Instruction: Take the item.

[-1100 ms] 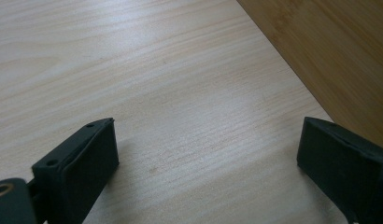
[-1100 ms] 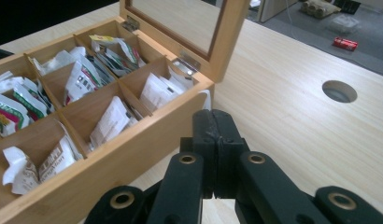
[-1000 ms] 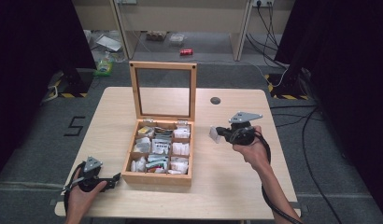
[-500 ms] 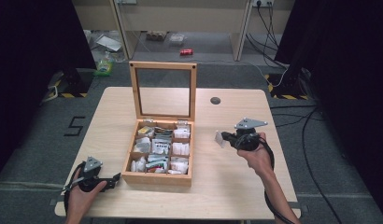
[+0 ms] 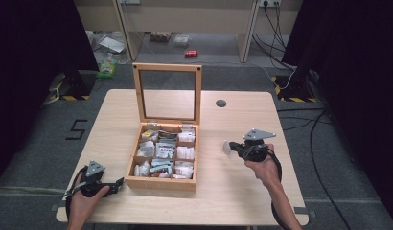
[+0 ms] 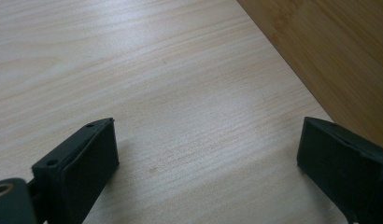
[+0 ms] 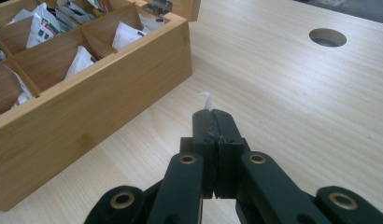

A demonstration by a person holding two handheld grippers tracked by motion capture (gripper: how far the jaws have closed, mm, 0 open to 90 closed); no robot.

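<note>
- Pale wood desk carries everything, a round hole near its far edge.
- Bamboo box sits mid-desk, lid upright, compartments full of sachets.
- Right gripper, to the right of the box and apart from it, has its fingers clenched on a white sachet; one corner pokes out past the tips.
- Left gripper rests low near the box's front left corner, fingers spread wide over bare desk.

Right tongs hide most of the white packet; print on packets in the wooden box too small to tell.
</note>
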